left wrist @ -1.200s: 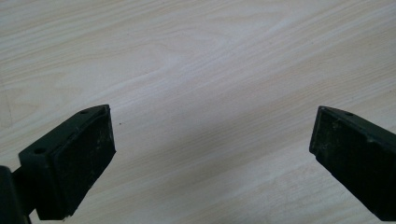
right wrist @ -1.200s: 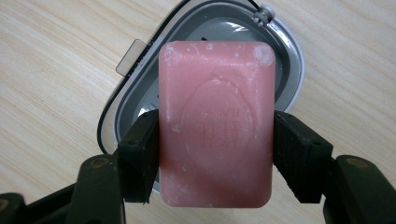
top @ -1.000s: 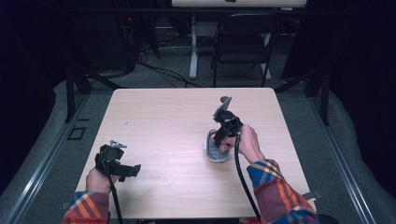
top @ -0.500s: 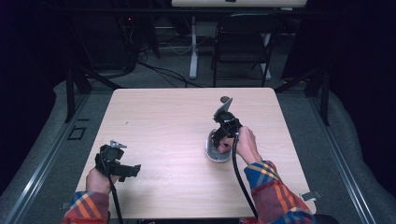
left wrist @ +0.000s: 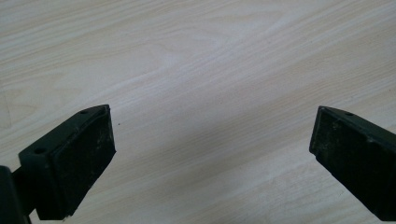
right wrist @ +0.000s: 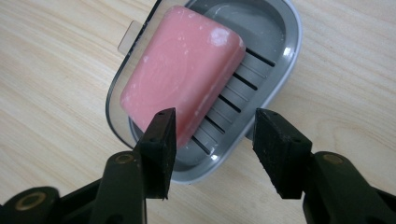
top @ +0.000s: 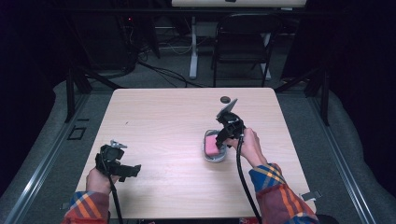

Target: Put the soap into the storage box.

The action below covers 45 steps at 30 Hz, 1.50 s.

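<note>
hovering my right claw (right wrist: 212,151) open over the near rim of the soap dish (right wrist: 280,70). next i close on the pink soap (right wrist: 182,70). left claw (left wrist: 210,158) waits open over the tabletop (left wrist: 210,56).

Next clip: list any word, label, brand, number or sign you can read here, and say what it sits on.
None can be read.
Pink soap bar: a faint embossed oval mark on its top face, too worn and blurred to read.
Grey soap dish: no lettering visible.
Right tongs, open over the dish's near rim: plain black pads, no marking.
Left tongs, open above the bare wooden table: no marking.
</note>
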Motion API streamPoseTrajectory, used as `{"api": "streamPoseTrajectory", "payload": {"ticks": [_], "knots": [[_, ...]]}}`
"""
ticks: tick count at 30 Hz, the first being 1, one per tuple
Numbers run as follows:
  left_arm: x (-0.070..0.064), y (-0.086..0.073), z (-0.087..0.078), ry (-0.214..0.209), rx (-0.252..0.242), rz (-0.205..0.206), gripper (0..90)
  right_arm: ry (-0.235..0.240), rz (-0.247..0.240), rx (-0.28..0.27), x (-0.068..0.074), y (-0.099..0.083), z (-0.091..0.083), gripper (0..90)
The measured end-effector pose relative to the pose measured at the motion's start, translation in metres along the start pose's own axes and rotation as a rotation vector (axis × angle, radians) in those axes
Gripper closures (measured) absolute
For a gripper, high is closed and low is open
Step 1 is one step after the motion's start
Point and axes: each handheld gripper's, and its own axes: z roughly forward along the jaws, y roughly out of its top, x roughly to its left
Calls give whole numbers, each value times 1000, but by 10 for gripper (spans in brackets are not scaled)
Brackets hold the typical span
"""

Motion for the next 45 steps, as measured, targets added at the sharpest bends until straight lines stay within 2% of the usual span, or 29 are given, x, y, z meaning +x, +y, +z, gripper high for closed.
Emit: {"api": "streamPoseTrajectory", "payload": {"ticks": [6, 8, 9, 10, 12, 17, 23, 25, 27, 31, 32, 33, 36, 38, 39, 45], "knots": [[0, 0, 0, -1, 1, 0, 2, -4, -27, -9, 0, -5, -5, 453], [0, 0, 0, -2, 1, 0, 2, -4, -23, -14, 0, -6, -5, 439], [0, 0, 0, -2, 1, 0, 2, -3, -18, -35, -1, -10, -6, 429], [0, 0, 0, -2, 1, 0, 2, -5, -33, -22, -2, -11, -9, 421], [0, 0, 0, -2, 1, 0, 2, -8, -31, -31, -2, -12, -10, 411], [0, 0, 0, -1, 0, 0, 2, -26, -68, -47, -4, -23, -20, 338], [0, 0, 0, -2, -3, -3, 2, -38, -88, -75, -7, -34, -30, 289], [0, 0, 0, -2, -3, -1, 2, -49, -109, -78, -10, -43, -35, 251], [-1, 0, 0, -1, -4, -1, 2, -49, -104, -80, -10, -45, -37, 241], [0, 0, 0, -2, -2, 2, 2, -62, -145, -94, -15, -61, -44, 172], [0, 0, 0, -2, -1, 2, 2, -66, -150, -82, -16, -65, -46, 160], [0, 0, 0, -2, -2, -2, 2, -65, -150, -105, -17, -68, -45, 152], [0, 0, 0, -2, -2, -2, 2, -73, -168, -91, -22, -78, -48, 149], [-1, 0, 0, -1, -3, -2, 2, -49, -154, -115, -25, -86, -49, 147], [-1, 0, 0, -1, -3, -1, 2, -66, -161, -109, -28, -89, -50, 145], [-1, 0, 0, -1, -2, -2, 2, -76, -148, -106, -40, -107, -48, 142]]}}
